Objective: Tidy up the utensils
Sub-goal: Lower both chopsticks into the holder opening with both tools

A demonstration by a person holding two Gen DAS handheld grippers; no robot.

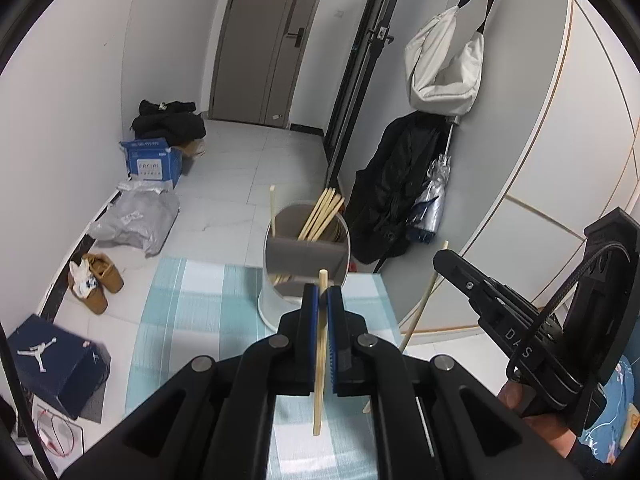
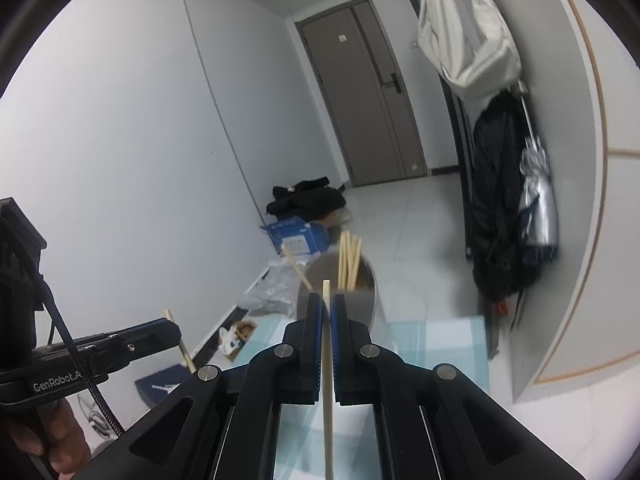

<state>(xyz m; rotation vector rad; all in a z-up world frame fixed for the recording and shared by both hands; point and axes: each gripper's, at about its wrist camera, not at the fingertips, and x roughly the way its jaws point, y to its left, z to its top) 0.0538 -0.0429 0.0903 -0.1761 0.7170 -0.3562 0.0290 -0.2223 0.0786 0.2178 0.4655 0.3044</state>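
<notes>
A white and grey utensil holder (image 1: 304, 268) stands at the far edge of the table with the teal checked cloth (image 1: 192, 308); several wooden chopsticks (image 1: 322, 214) lean in its right compartment and one (image 1: 273, 210) in its left. My left gripper (image 1: 322, 292) is shut on a single chopstick (image 1: 320, 360), just in front of the holder. My right gripper (image 2: 327, 300) is shut on another chopstick (image 2: 328, 392), close before the holder (image 2: 360, 300). The right gripper with its chopstick (image 1: 424, 304) also shows at the right in the left wrist view.
Beyond the table's far edge is a tiled floor with a blue box (image 1: 154, 162), a grey bag (image 1: 136, 220), shoes (image 1: 96, 280) and a dark shoebox (image 1: 56, 360). A black coat (image 1: 396, 188) and umbrella (image 1: 434, 196) hang at the wall on the right.
</notes>
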